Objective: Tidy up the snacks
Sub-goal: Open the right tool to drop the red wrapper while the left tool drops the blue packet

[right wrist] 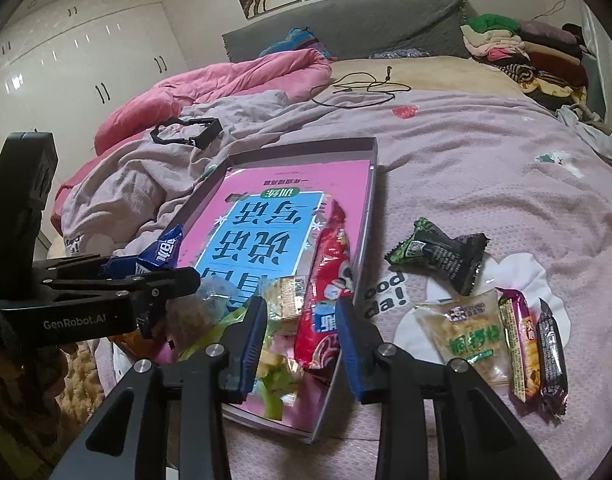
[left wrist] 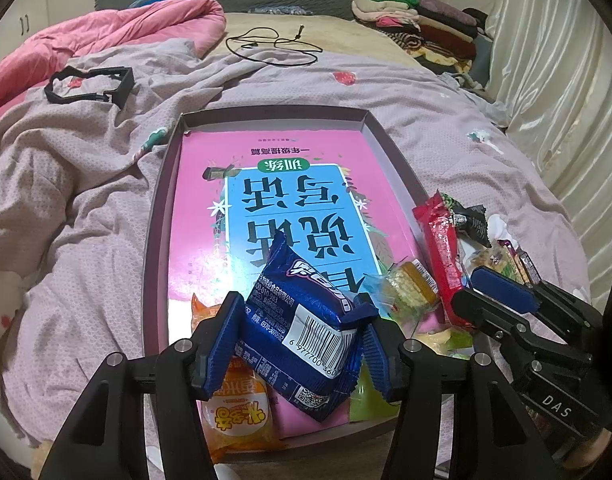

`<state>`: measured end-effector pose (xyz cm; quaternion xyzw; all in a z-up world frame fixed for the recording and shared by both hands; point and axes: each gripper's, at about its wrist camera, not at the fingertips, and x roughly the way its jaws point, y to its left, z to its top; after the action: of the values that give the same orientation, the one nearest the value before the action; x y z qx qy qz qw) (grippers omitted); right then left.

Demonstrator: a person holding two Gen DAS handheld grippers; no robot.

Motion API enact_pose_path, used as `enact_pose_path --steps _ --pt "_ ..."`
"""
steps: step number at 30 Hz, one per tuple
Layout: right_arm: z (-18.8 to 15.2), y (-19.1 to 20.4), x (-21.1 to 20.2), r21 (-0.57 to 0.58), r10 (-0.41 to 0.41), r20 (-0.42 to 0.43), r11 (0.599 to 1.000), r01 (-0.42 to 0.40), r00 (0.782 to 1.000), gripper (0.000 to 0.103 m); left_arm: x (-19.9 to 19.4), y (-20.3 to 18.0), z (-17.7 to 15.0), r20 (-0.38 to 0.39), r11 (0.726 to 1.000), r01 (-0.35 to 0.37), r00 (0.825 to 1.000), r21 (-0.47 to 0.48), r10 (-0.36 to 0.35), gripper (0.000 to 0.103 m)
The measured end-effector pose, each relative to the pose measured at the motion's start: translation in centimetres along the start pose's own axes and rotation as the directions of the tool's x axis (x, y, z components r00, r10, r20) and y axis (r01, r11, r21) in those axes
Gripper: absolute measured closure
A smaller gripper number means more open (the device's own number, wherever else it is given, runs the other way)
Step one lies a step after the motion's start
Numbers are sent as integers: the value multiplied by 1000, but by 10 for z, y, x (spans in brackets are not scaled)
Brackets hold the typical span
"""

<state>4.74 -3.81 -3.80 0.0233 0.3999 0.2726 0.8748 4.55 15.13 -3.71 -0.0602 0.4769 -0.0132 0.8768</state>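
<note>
- The left gripper (left wrist: 301,340) pinches a blue snack packet (left wrist: 306,320) by its two sides, the pads pressing into the wrapper, above the near end of the tray (left wrist: 153,216). Judged from this, the packet is about to be set down; lowering it until it rests flat before easing the grip would keep it from sliding.
- Beneath it lie an orange packet (left wrist: 233,412) and a green one (left wrist: 366,404), so the packet is better laid on the bare pink book (left wrist: 209,184) further up the tray than stacked on them.
- The right gripper (right wrist: 299,336) stands spread, its pads on either side of a red snack bar (right wrist: 330,288) without pressing on it; the bar lies along the tray's right side.
- I would lift this gripper straight up, so a pad does not drag the bar out.
- Further right, on the bedspread (right wrist: 486,160), wait a black packet (right wrist: 442,256), a pale cracker packet (right wrist: 466,332), a purple bar (right wrist: 518,332) and a dark bar (right wrist: 552,356).
- The tray's far end is free for them.
</note>
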Motion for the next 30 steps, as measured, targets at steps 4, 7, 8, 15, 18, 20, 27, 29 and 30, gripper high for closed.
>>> enact_pose_path --steps 4,7,8,15,18,20,27,29,30 --pt "0 0 -2 -4 2 0 1000 -2 1000 67 0 0 0 1 1000 0 1000 -2 0 45" --pt "-1 3 -5 -14 3 4 1000 -3 1000 66 -1 1 0 2 1000 1 1000 -3 -1 44" --pt "-1 3 -6 -17 6 6 1000 -6 1000 66 -1 1 0 2 1000 0 1000 -3 0 44" --pt "0 7 -10 -25 5 17 1000 -4 1000 57 -1 1 1 3 1000 -3 1000 -3 3 41" --pt "0 6 -11 -24 4 18 1000 -4 1000 57 -2 1 1 2 1000 -3 1000 -1 3 40" --pt "-1 6 -12 -23 4 21 1000 -3 1000 57 -2 1 1 1 1000 -3 1000 1 3 37" --pt "0 6 -12 -23 4 23 1000 -4 1000 57 -4 1 1 9 1000 -4 1000 -10 4 31" --pt "0 7 -12 -23 4 23 1000 -4 1000 57 -5 2 2 13 1000 -4 1000 -12 4 31" --pt "0 6 -13 -22 4 24 1000 -3 1000 57 -5 2 2 15 1000 -4 1000 -14 4 30"
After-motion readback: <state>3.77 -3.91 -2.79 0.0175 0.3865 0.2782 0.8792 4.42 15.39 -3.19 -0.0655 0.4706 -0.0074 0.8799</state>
